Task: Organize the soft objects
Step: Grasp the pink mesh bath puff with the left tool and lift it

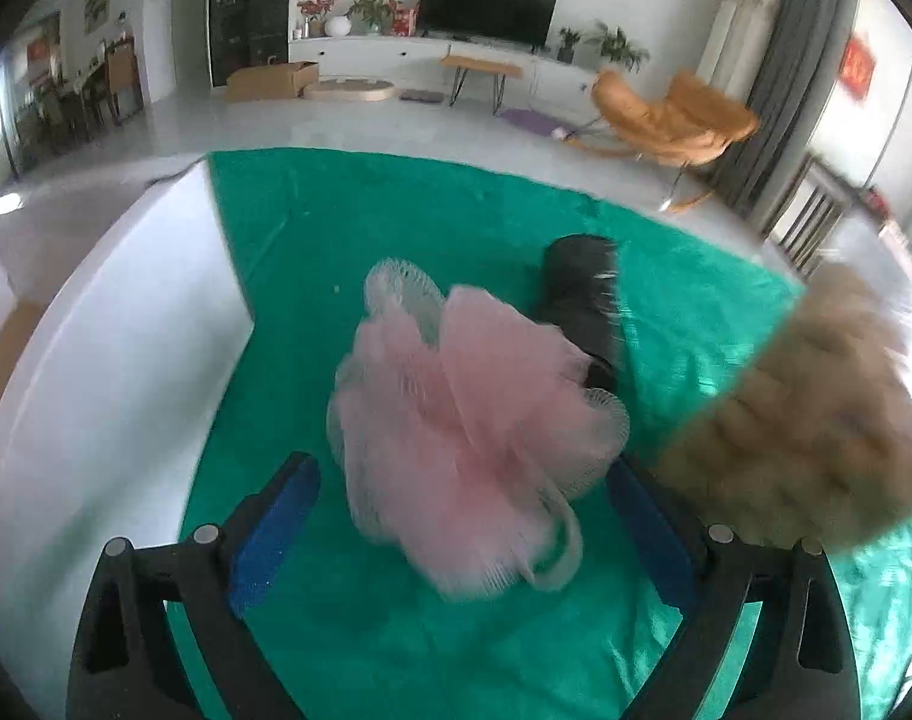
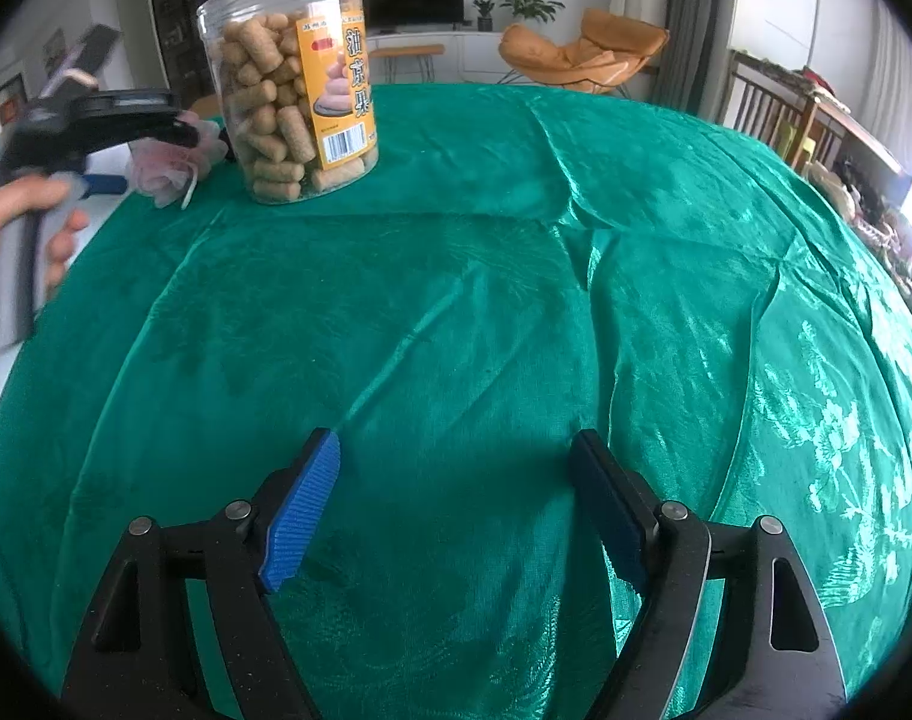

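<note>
A pink and white mesh bath pouf (image 1: pixel 468 432) lies on the green tablecloth (image 1: pixel 348 252), between the open blue pads of my left gripper (image 1: pixel 462 480); the pads stand apart from its sides. A black rolled soft object (image 1: pixel 579 294) lies just behind the pouf. In the right wrist view the pouf (image 2: pixel 168 171) shows at far left under the left gripper (image 2: pixel 105 180). My right gripper (image 2: pixel 456 450) is open and empty over bare green cloth (image 2: pixel 486 276).
A clear plastic jar of tan snack sticks (image 2: pixel 294 90) stands on the cloth beside the pouf; it fills the right edge of the left wrist view (image 1: pixel 816 432), blurred. The white table edge (image 1: pixel 126 360) lies left of the cloth.
</note>
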`<state>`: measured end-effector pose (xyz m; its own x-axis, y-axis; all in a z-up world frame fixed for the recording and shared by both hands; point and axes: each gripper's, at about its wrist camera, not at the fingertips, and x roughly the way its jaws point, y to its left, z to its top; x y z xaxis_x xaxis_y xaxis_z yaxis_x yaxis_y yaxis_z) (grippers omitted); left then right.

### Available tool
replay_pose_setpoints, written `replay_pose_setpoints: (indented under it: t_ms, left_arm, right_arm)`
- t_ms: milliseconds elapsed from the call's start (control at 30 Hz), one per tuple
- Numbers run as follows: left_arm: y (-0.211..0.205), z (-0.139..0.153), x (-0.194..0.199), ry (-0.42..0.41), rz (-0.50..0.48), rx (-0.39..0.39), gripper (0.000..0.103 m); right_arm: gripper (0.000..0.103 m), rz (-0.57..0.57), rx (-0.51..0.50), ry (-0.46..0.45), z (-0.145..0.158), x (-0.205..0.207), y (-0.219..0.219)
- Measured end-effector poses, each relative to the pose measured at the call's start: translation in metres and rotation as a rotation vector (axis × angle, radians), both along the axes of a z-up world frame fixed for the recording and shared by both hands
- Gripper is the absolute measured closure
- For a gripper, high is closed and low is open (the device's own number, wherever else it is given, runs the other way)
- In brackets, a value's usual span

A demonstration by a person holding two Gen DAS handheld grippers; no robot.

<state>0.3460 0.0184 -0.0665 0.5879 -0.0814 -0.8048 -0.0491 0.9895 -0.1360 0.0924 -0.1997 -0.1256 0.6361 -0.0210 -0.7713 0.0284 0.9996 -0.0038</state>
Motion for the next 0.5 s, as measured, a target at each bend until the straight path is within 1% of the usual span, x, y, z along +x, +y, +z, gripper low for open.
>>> replay_pose_setpoints:
  t_ms: [33, 67, 100, 133, 200, 267, 300, 367, 433, 467, 500]
  left_arm:
    - [0.001, -0.004, 0.005, -0.005, -0.016, 0.002, 0.026]
    - [0.002, -0.006, 0.005, -0.009, -0.031, -0.007, 0.071]
    - [0.004, -0.008, 0.005, 0.007, -0.036, -0.007, 0.074]
    - [0.006, -0.005, -0.002, -0.004, -0.032, -0.012, 0.074]
    - [0.009, 0.007, -0.028, -0.048, -0.032, -0.046, 0.075]
    - [0.008, 0.018, -0.065, -0.057, -0.058, -0.111, 0.075]
    - [0.003, 0.022, -0.084, -0.057, -0.087, -0.122, 0.074]
    - [-0.018, 0.026, -0.122, -0.038, -0.204, -0.110, 0.073]
    - [-0.048, 0.027, -0.154, -0.032, -0.341, -0.077, 0.070]
    - [-0.059, 0.028, -0.162, -0.038, -0.382, -0.071, 0.067]
    - [-0.072, 0.031, -0.167, -0.051, -0.420, -0.067, 0.057]
  right_arm:
    - [0.021, 0.000, 0.000, 0.000, 0.000, 0.000, 0.000]
    - [0.021, 0.000, 0.000, 0.000, 0.000, 0.000, 0.000]
    - [0.021, 0.000, 0.000, 0.000, 0.000, 0.000, 0.000]
    - [0.021, 0.000, 0.000, 0.000, 0.000, 0.000, 0.000]
    - [0.021, 0.000, 0.002, 0.000, 0.000, 0.000, 0.000]
    - [0.021, 0.002, 0.001, 0.000, 0.000, 0.000, 0.001]
    - [0.021, 0.002, 0.002, 0.000, 0.000, 0.000, 0.001]
    - [0.021, 0.002, 0.002, 0.000, 0.000, 0.000, 0.001]
    - [0.021, 0.002, 0.002, 0.000, 0.000, 0.000, 0.001]
    - [0.021, 0.002, 0.002, 0.000, 0.000, 0.000, 0.001]
    - [0.021, 0.003, 0.002, 0.000, 0.000, 0.000, 0.001]
